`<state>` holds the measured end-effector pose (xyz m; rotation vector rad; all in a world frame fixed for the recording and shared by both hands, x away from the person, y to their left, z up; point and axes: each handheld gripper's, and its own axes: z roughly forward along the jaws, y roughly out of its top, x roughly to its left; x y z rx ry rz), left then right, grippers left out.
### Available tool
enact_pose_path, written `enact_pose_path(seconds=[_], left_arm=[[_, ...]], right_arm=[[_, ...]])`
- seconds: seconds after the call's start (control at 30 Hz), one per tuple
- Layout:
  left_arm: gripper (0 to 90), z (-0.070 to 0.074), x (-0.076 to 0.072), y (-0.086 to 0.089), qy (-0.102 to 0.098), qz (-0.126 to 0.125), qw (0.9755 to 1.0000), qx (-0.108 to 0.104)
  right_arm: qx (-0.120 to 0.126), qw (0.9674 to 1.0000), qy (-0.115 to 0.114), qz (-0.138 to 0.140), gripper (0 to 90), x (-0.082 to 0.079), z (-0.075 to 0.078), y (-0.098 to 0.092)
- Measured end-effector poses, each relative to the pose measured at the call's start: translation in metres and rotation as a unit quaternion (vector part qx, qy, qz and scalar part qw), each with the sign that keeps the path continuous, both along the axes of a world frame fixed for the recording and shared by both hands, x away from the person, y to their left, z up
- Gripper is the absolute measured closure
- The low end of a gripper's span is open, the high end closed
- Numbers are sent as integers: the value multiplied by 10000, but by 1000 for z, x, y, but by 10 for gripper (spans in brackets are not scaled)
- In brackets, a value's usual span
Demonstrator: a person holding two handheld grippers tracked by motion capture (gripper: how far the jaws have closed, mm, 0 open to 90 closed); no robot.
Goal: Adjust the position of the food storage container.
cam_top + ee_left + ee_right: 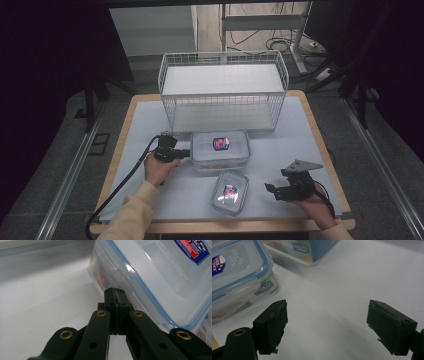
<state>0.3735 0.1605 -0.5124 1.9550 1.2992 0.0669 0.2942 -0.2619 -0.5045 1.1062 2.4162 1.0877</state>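
A large clear container [220, 148] with a blue-sealed lid and a red-and-blue sticker sits mid-table. My left gripper [187, 152] lies at its left side, jaws shut with nothing between them. In the left gripper view the closed tips [115, 291] rest right against the large container's wall [150, 277], just under the lid rim. A smaller container [230, 192] of the same kind lies nearer the front. My right gripper [274, 192] is to its right, apart from it. Its jaws [327, 315] stand wide open over bare table, with the small container [237, 277] to the upper left.
A white wire basket [223, 90] stands at the back of the table, just behind the large container. The white table mat [300, 145] has bare room to the right. The table's wooden edge [225, 226] runs along the front.
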Motion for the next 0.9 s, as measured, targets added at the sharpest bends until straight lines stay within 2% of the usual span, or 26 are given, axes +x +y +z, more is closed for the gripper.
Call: enact_pose_path(seconds=[0.27,0.47,0.57,0.6,0.63,0.7,0.73,0.77,0.8,0.83,0.87,0.9], left_arm=[[900,-2,6,0,11,116,9998,-179],[900,-1,6,2,1,116,9997,-210],[900,3,3,5,-86,107,9998,-169],[900,7,-1,8,-179,97,9998,-90],[900,12,-10,15,-284,100,9995,-129],[896,15,-15,20,-323,100,9993,-141],[876,20,-27,29,-415,71,9991,-63],[863,20,-27,29,-415,71,9991,-63],[851,25,-41,38,-556,117,9984,-55],[837,25,-41,38,-556,117,9984,-55],[809,30,-52,47,-561,122,9983,-104],[765,30,-52,47,-561,122,9983,-104]], right_arm=[[-16,10000,38,28,166,0,-1,1],[-20,10000,44,21,165,0,-1,1],[2,10000,34,-7,165,0,-1,1],[35,10000,35,-44,165,0,0,0],[50,10000,17,-45,165,0,0,0],[76,9999,21,-63,165,0,1,-1],[158,9998,-13,-81,165,0,3,-2],[208,9997,-24,-88,165,0,5,-2],[258,9996,-32,-97,165,0,6,-2],[258,9996,-32,-97,165,0,6,-2],[336,9993,-68,-112,164,1,8,-2],[336,9993,-68,-112,164,1,8,-2]])
